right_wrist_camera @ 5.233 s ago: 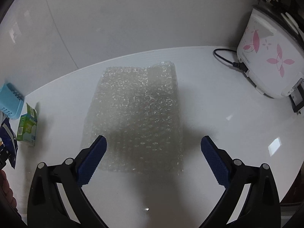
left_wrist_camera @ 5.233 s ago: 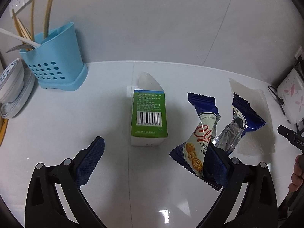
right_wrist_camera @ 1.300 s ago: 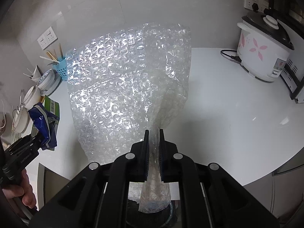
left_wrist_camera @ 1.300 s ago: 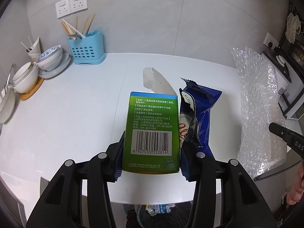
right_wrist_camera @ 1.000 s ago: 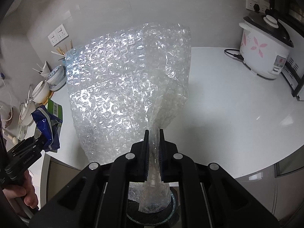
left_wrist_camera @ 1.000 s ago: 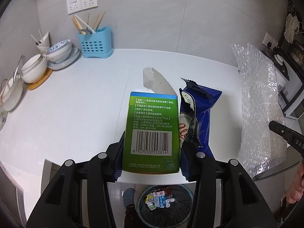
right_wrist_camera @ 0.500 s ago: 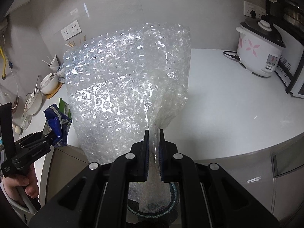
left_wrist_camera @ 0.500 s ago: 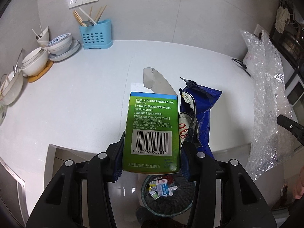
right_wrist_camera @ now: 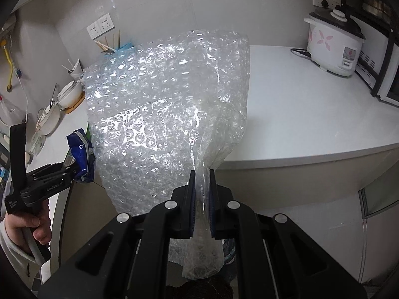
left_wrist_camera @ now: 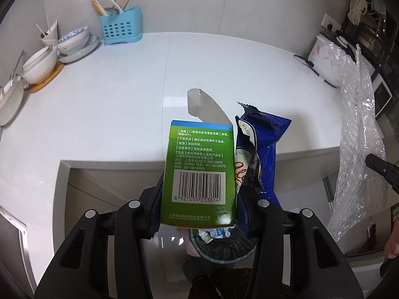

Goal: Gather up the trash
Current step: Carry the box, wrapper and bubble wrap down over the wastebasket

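White counter [left_wrist_camera: 112,104]; crumpled bubble wrap [right_wrist_camera: 164,114]

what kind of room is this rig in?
Most likely a home kitchen: a white counter with stacked bowls, a blue chopstick holder and a flowered rice cooker.

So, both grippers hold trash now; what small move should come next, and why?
Probably open the left gripper. It clamps the green medicine box and blue snack wrapper together, and the trash bin shows directly below them, so they should drop in. The right gripper, shut on the bubble wrap, can follow.
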Demonstrator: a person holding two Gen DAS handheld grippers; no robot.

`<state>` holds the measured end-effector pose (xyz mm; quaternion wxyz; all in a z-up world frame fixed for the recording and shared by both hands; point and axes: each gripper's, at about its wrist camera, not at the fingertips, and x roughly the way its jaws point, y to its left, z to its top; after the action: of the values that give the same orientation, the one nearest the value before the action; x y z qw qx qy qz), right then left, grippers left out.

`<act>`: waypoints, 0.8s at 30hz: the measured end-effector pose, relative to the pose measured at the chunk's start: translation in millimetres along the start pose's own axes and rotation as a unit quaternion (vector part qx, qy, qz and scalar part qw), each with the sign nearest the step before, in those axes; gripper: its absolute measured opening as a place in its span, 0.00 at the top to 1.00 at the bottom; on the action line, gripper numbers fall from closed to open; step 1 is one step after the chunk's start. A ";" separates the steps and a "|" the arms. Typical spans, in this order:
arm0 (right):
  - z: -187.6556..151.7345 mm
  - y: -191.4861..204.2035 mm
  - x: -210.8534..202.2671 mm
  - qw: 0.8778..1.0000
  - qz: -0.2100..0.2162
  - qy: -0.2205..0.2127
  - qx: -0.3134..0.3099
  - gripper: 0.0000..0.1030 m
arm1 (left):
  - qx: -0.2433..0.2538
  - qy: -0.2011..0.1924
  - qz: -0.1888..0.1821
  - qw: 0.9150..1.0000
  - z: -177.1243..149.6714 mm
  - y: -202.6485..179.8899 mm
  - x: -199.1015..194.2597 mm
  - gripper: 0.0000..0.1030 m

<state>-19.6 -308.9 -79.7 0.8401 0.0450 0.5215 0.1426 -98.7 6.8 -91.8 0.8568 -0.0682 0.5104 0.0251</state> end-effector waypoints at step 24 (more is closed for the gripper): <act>-98.8 -9.7 86.8 0.993 -0.021 0.113 0.019 0.92 | -0.022 0.071 -0.010 0.997 -78.2 18.5 74.4 0.55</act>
<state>-69.5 -300.5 -201.5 0.7774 0.0339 0.6167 0.1190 -133.3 12.1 -195.6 0.8171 -0.0933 0.5685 0.0227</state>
